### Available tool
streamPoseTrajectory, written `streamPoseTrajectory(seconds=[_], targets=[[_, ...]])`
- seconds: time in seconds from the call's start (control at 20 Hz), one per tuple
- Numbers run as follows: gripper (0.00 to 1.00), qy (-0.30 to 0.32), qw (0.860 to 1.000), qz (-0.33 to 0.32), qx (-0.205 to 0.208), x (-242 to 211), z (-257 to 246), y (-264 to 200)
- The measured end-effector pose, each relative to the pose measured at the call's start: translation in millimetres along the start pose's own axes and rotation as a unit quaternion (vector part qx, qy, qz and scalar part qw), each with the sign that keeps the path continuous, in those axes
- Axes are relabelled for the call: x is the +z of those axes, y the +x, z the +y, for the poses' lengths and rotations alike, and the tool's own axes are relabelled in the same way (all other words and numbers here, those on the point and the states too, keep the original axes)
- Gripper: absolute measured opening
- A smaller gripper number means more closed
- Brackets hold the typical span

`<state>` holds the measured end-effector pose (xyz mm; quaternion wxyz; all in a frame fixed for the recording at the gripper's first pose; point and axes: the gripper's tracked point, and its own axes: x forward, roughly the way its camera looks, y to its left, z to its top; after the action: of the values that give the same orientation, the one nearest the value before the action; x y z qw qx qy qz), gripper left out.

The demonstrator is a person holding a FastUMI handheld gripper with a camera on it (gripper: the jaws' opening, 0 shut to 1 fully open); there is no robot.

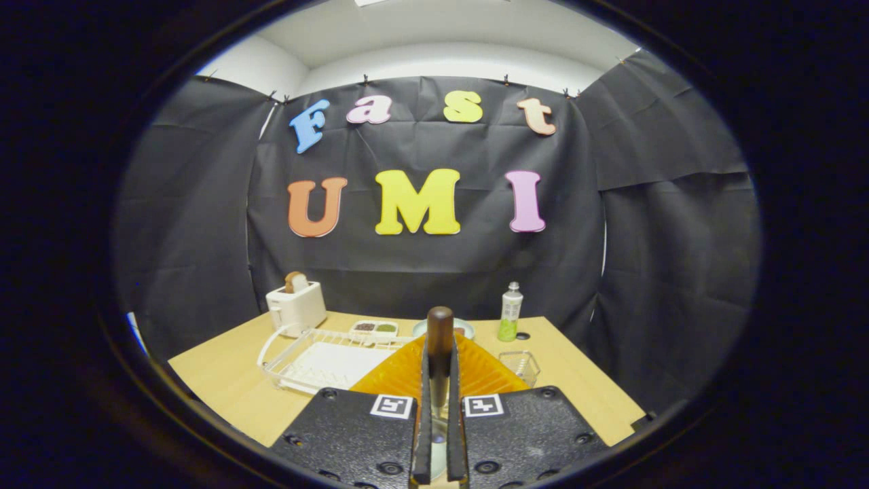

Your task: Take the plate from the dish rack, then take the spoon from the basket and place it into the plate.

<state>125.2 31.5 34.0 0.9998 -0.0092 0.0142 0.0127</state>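
2 fingers of the gripper [438, 435] pinch the spoon [439, 346], its bowl hidden, above the plate [407, 372].

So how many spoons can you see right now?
1. The spoon is clamped in the claw, both fingers on it, handle upright over the orange plate. The clear basket beside the plate may hide more.

Gripper [438, 435] body: two broad textured black blocks side by side, each fixed with dark round-head screws near the corners and edges. Each block carries a small square white fiducial tag with a black pattern on its inner top corner. Two narrow upright fingers [423, 435] sit in the slot between.
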Motion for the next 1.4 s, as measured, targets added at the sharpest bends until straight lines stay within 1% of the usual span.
streamPoseTrajectory(seconds=[0.35, 0.45, 0.55, 0.8, 0.9, 1.05, 1.15, 1.25, 1.3, 1.35, 1.4], targets=[[0.15, 0.007, 1.000, 0.005, 0.002, -68.7, 50.6, -2.3], [0.15, 0.017, 1.000, 0.025, 0.003, -96.9, 60.7, 3.2], [0.15, 0.017, 0.999, 0.041, 0.003, -114.0, 66.1, 9.4], [0.17, 0.041, 0.998, 0.046, 0.005, -134.3, 65.6, 10.4], [0.18, 0.038, 0.998, 0.047, 0.005, -140.6, 61.0, 9.6], [0.19, 0.033, 0.999, 0.037, 0.000, -138.4, 52.1, 6.3], [0.22, 0.030, 0.999, 0.029, 0.002, -135.5, 49.2, 4.4], [0.29, 0.024, 1.000, 0.019, -0.006, -131.0, 41.3, -0.3], [0.42, 0.025, 1.000, 0.011, -0.009, -126.8, 40.0, -3.7], [0.45, 0.023, 1.000, -0.001, -0.012, -121.4, 37.4, -8.7], [0.51, 0.014, 1.000, -0.011, -0.016, -116.2, 36.0, -14.0]])
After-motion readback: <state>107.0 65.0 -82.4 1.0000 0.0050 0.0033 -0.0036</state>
